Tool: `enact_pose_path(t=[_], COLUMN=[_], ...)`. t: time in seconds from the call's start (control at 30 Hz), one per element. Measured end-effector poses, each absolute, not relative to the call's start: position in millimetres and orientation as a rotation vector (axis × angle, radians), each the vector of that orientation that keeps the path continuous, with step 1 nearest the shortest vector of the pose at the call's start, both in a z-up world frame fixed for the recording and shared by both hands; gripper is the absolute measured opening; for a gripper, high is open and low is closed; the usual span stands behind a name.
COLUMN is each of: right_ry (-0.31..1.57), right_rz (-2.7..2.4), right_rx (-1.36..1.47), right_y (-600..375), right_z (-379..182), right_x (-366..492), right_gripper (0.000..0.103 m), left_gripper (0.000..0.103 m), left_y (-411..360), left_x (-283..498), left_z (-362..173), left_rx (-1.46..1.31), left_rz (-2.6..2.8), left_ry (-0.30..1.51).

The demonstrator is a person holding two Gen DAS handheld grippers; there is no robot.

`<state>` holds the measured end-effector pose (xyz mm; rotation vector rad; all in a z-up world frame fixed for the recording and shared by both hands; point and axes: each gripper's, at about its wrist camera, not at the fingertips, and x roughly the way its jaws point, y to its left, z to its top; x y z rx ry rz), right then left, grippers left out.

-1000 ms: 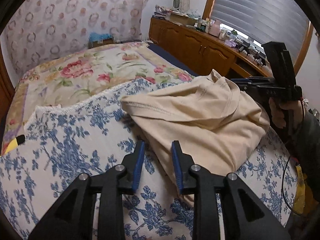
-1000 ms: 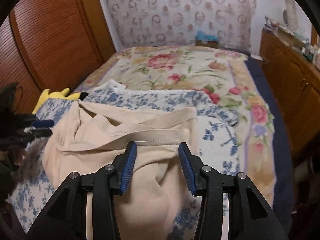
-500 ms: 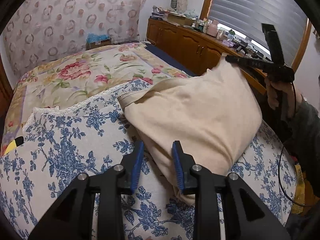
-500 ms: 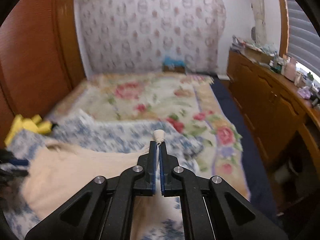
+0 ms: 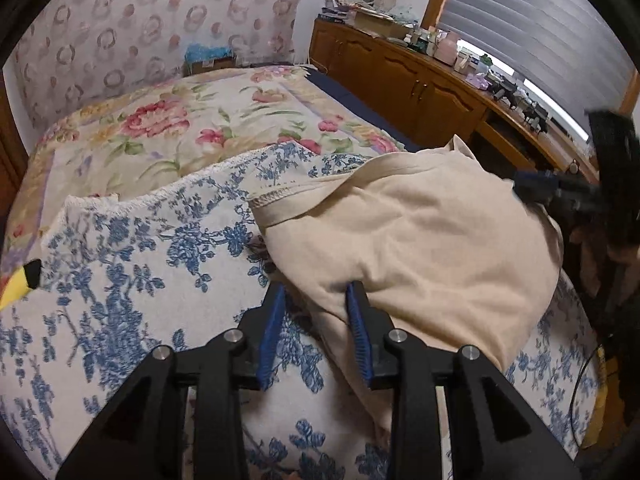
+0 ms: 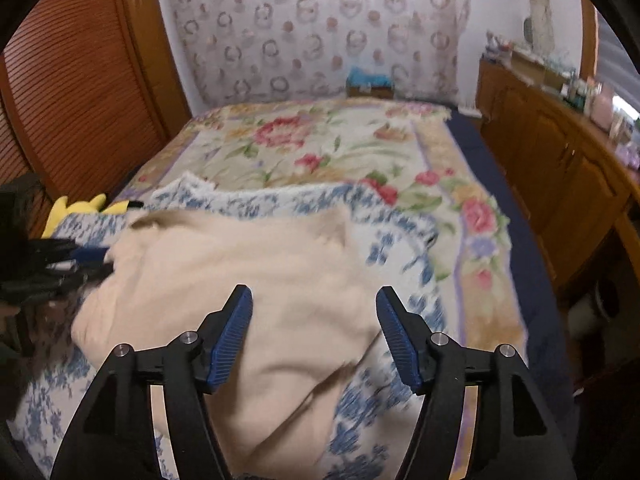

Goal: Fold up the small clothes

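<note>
opening wide and empty above the beige garment (image 6: 248, 280), the right gripper (image 6: 314, 332) risks letting the fold slump, while the narrow left gripper (image 5: 316, 320), also opening, straddles the near hem unpinched.

Bedroom. Far wall (image 5: 160, 32), upper left of the frame: pale wallpaper with rings and brownish dots. Bed (image 6: 320, 152), centre: floral cover with red and pink blooms over a dark blue base. Small box (image 6: 370, 82) with blue contents against the wall behind the bed. Wooden cabinets (image 5: 420, 88), upper right, their top crowded with small items. Window blind (image 5: 540, 28), top right, daylight at its lower edge. Slatted wooden door (image 6: 80, 80), left of the right-wrist view.
</note>
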<state>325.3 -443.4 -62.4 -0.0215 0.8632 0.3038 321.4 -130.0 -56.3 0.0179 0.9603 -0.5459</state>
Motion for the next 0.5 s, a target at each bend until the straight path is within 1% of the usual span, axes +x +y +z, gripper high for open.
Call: enact_pose_path(t=[0.03, 0.13, 0.2, 0.23, 0.43, 0.47, 0.5], right_ry=[0.863, 0.927, 0.929, 0.931, 0.944, 0.947, 0.949], right_rz=[0.304, 0.298, 0.292, 0.294, 0.335, 0.344, 0.355], right_rx=[-0.021, 0.001, 0.016, 0.029, 0.062, 0.059, 0.057], right_y=[-443.4, -441.2, -443.2, -444.9, -444.0, -442.1, -441.1], right_z=[-62.4, -85.2, -89.4, -90.7, -91.9, -91.9, -91.3], right_x=[325.3, 335.9, 338.6, 339.6, 340.0, 339.7, 339.9], right_gripper=[0.067, 0.068, 0.072, 0.073, 0.074, 0.073, 0.070], left_gripper=[0.031, 0.033, 0.035, 0.035, 0.037, 0.037, 0.037], left_y=[-130.2, -133.2, -134.3, -134.5, -139.2, -140.5, -140.9], left_x=[323.0, 327.4, 329.0, 330.4, 336.4, 338.1, 339.3], left_z=[-57.6, -61.6, -62.1, -62.4, -62.5, -62.3, -62.6], left_rx=[0.010, 0.010, 0.002, -0.004, -0.015, -0.021, -0.028], left_rz=[-0.548, -0.545, -0.543, -0.541, -0.519, -0.515, -0.515], left_ry=[0.966, 0.979, 0.980, 0.980, 0.990, 0.996, 0.999])
